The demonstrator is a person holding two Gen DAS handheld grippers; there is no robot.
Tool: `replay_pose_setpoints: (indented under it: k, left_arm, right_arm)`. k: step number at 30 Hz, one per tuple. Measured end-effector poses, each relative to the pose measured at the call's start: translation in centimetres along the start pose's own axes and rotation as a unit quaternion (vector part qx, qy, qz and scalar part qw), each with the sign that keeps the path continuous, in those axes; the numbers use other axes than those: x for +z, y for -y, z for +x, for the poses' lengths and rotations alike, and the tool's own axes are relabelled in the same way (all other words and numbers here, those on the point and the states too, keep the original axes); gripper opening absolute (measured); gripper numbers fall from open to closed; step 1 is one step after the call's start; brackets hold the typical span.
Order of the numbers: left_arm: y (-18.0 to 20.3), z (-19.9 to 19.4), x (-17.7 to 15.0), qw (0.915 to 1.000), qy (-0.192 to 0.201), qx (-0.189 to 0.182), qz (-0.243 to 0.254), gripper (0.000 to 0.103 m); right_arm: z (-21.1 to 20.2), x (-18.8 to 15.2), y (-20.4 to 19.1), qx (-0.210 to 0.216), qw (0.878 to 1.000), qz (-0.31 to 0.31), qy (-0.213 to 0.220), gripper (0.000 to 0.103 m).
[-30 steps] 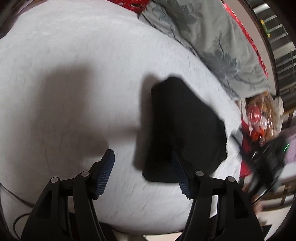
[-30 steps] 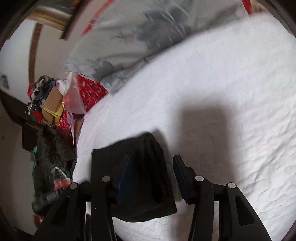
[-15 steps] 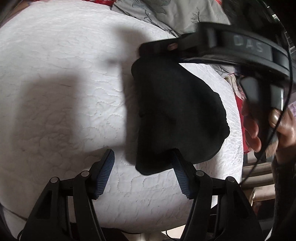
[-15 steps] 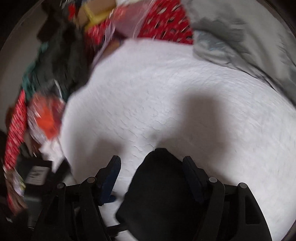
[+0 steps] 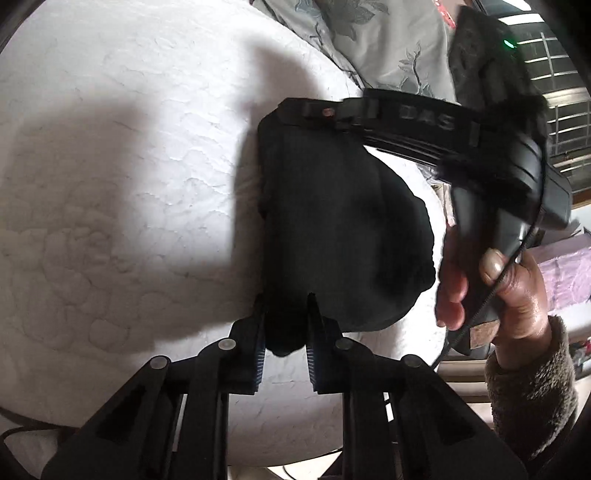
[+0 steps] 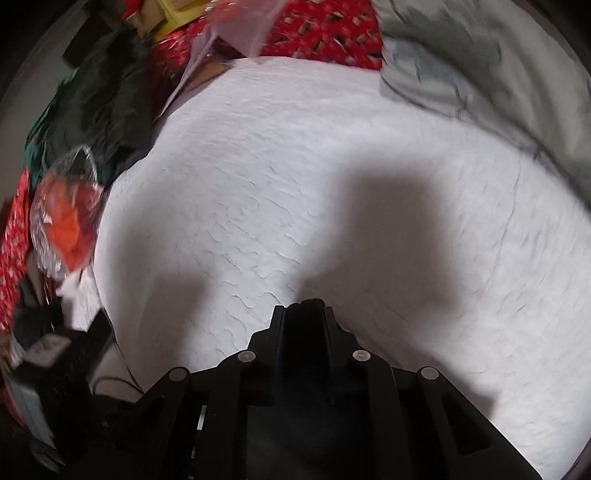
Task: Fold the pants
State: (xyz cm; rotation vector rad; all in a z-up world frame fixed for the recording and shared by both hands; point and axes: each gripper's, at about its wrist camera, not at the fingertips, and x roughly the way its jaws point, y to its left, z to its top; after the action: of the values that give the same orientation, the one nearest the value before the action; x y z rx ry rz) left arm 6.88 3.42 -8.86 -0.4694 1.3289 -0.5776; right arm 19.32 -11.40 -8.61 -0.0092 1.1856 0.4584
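Note:
Black folded pants [image 5: 332,221] lie on the white quilted bed [image 5: 129,184]. My left gripper [image 5: 286,299] has its jaws closing on the near corner of the pants, and the pads pinch the black cloth. In the left wrist view a person's hand [image 5: 517,288] holds the right gripper [image 5: 314,110], which reaches across to the far edge of the pants. In the right wrist view my right gripper [image 6: 306,310] has its jaws closing too, with a fold of the pants [image 6: 306,339] pressed between them. The rest of the pants is hidden under that gripper.
A grey patterned pillow [image 5: 369,40] lies at the head of the bed, also as the grey pillow [image 6: 480,55]. Beside the bed's edge sit red patterned cloth [image 6: 332,33], a plastic bag with orange contents [image 6: 66,214] and dark clothes [image 6: 99,99]. Bare white quilt [image 6: 332,166] spreads beyond the pants.
Both grippers went from open to closed on the pants. The right gripper swung from the pants' side to their far edge. The left gripper stayed at the near corner.

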Motion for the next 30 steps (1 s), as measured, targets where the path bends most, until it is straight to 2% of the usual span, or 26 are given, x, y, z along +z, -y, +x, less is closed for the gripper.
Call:
replay_pose_setpoints:
  k: [4, 6, 8, 9, 10, 12, 13, 14, 15, 17, 19, 21, 23, 25, 26, 27, 28, 30]
  left_arm:
    - [0.6, -0.4, -0.3, 0.9998, 0.000, 0.018, 0.010, 0.015]
    - [0.8, 0.1, -0.1, 0.9995, -0.011, 0.028, 0.010, 0.016]
    - [1.0, -0.1, 0.1, 0.9996, -0.010, 0.025, 0.011, 0.018]
    - [0.9, -0.7, 0.0, 0.9993, -0.007, 0.033, 0.019, 0.019]
    - [0.7, -1.6, 0.1, 0.9987, 0.000, 0.042, 0.029, 0.019]
    - [1.4, -2.7, 0.0, 0.9970, 0.018, 0.059, 0.047, 0.021]
    - [1.8, -3.2, 0.1, 0.9958, 0.030, 0.069, 0.053, 0.025]
    - [2.1, -3.5, 0.3, 0.9951, 0.038, 0.073, 0.055, 0.029]
    - [2.4, -3.3, 0.7, 0.9951, 0.041, 0.073, 0.053, 0.038]
    - [2.7, -3.0, 1.6, 0.9952, 0.046, 0.076, 0.042, 0.040]
    - [3.7, -2.7, 2.2, 0.9948, 0.053, 0.078, 0.040, 0.040]
    - [4.7, -2.4, 2.8, 0.9929, 0.062, 0.089, 0.050, 0.040]
    - [5.9, -1.2, 4.0, 0.9876, 0.062, 0.129, 0.065, 0.040]
    - [6.0, 0.8, 4.9, 0.9778, 0.046, 0.189, 0.078, 0.043]
    - [5.7, 2.0, 5.4, 0.9720, 0.030, 0.218, 0.084, 0.048]
    - [5.3, 3.2, 5.7, 0.9676, 0.016, 0.237, 0.087, 0.055]
    - [4.9, 3.4, 5.7, 0.9669, 0.017, 0.241, 0.082, 0.061]
    - [4.6, 3.0, 6.1, 0.9698, 0.020, 0.233, 0.069, 0.063]
  right_arm:
    - [0.0, 0.1, 0.0, 0.001, 1.000, 0.018, -0.001, 0.020]
    - [-0.5, 0.1, 0.1, 0.028, 0.999, 0.041, 0.002, 0.030]
    - [-2.6, -0.4, 1.0, 0.050, 0.996, 0.070, 0.025, 0.034]
    - [-3.7, -0.9, 1.5, 0.065, 0.994, 0.083, 0.039, 0.041]
    - [-5.5, -1.8, 2.6, 0.078, 0.990, 0.102, 0.059, 0.045]
    - [-8.0, -3.4, 4.3, 0.078, 0.984, 0.130, 0.088, 0.051]
    - [-9.4, -4.8, 5.5, 0.076, 0.981, 0.148, 0.101, 0.052]
    - [-10.6, -6.3, 6.7, 0.066, 0.977, 0.167, 0.114, 0.054]
    - [-11.6, -8.2, 7.9, 0.050, 0.974, 0.185, 0.124, 0.060]
    - [-12.1, -10.7, 9.3, 0.022, 0.969, 0.209, 0.128, 0.062]
    - [-11.5, -13.3, 10.2, 0.014, 0.964, 0.237, 0.119, 0.062]
    - [-10.9, -15.5, 10.3, 0.027, 0.957, 0.254, 0.135, 0.062]
    - [-10.5, -16.6, 9.7, 0.043, 0.951, 0.260, 0.162, 0.058]
    - [-9.8, -17.1, 9.5, 0.047, 0.947, 0.265, 0.173, 0.048]
    - [-9.3, -17.3, 9.5, 0.045, 0.947, 0.267, 0.171, 0.033]
    - [-8.6, -17.5, 9.6, 0.037, 0.948, 0.269, 0.164, 0.024]
    - [-7.7, -17.9, 9.9, 0.021, 0.950, 0.273, 0.151, 0.027]
    - [-7.1, -18.5, 10.6, 0.024, 0.946, 0.285, 0.150, 0.038]
